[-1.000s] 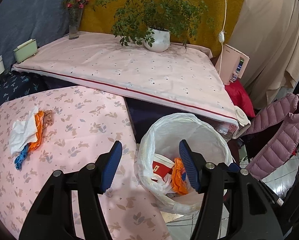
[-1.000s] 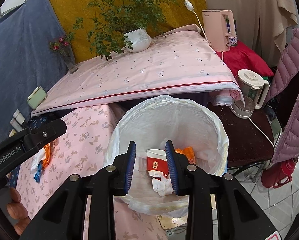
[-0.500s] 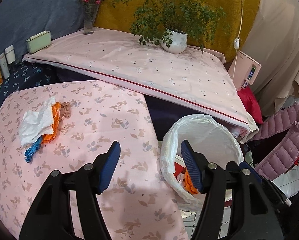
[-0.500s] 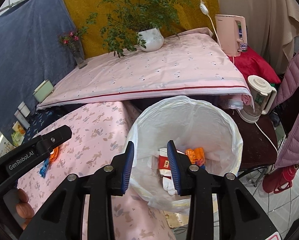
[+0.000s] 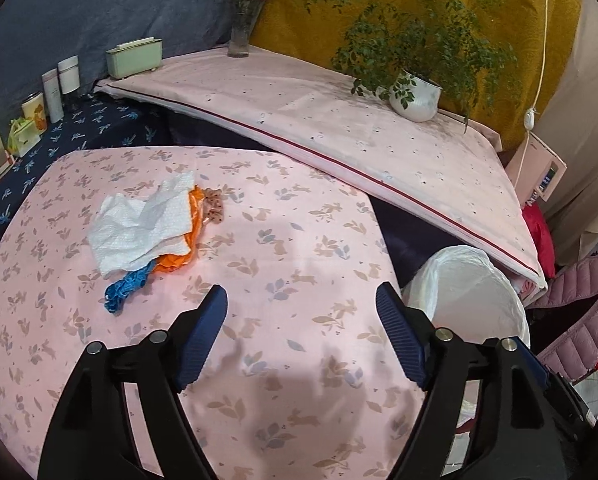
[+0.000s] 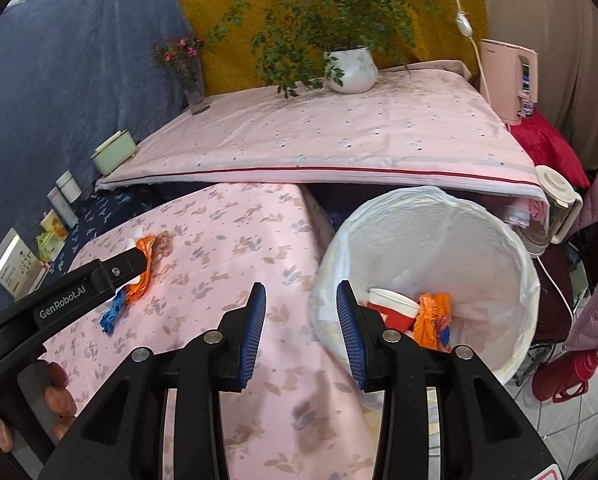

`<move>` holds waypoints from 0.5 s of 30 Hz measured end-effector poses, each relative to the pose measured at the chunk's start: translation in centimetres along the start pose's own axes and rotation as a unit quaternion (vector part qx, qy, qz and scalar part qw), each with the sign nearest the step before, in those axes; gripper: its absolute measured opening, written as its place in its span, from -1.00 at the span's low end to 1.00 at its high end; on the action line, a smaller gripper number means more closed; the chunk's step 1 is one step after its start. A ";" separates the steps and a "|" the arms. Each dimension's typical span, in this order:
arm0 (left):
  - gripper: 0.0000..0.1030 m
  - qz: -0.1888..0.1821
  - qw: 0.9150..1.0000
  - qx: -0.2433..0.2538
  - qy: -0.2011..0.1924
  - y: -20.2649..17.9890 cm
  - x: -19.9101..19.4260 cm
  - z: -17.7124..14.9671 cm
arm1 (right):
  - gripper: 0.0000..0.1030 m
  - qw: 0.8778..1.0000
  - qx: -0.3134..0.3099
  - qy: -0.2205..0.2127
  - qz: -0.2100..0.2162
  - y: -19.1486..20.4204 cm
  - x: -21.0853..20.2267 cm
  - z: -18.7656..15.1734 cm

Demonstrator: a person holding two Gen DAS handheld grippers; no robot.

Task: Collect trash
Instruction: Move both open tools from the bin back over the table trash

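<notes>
I took the trash bin (image 6: 431, 240) as my landmark; it stood against the edge of the pink table (image 5: 279, 248), lined with a thin white plastic bag. Inside the bin I saw a red and white paper cup (image 6: 391, 308) lying on its side and, touching it, a crumpled orange wrapper (image 6: 433, 316).

The remaining trash lay in one small pile on the table, well apart from the bin toward the far side of the tabletop. On top was a white paper tissue (image 5: 143, 224), creased and partly unfolded. Under it an orange wrapper (image 5: 187, 240) showed at the edge. A twisted blue scrap (image 5: 125, 288) stuck out on the near side of the pile, and some small brown crumpled bits (image 5: 214, 206) touched the side nearer the bin; I could not tell what they were.

My left gripper (image 5: 301, 304) hung over bare tablecloth between the pile and the bin, its jaws opening, with nothing between them. My right gripper (image 6: 301, 300) pointed at the table edge just beside the bin, its jaws parted a little and empty. Fingers (image 6: 59, 396) held the left tool at the lower corner of the right view.
</notes>
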State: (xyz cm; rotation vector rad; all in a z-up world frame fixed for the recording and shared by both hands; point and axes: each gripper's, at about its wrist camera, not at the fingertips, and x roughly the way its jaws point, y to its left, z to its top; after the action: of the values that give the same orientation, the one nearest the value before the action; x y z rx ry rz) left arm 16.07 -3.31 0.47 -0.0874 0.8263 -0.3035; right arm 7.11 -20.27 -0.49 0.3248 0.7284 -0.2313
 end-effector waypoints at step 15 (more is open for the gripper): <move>0.52 0.062 0.995 -0.075 0.019 11.2 1.9 0.5 | -0.29 0.997 -0.046 0.041 0.036 8.0 4.1 -1.5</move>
State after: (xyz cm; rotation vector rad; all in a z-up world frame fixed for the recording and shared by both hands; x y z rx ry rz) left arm 20.24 6.83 -2.69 -0.1707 0.8879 -0.1262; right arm 11.72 -12.66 -2.72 0.2742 0.8049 -0.1172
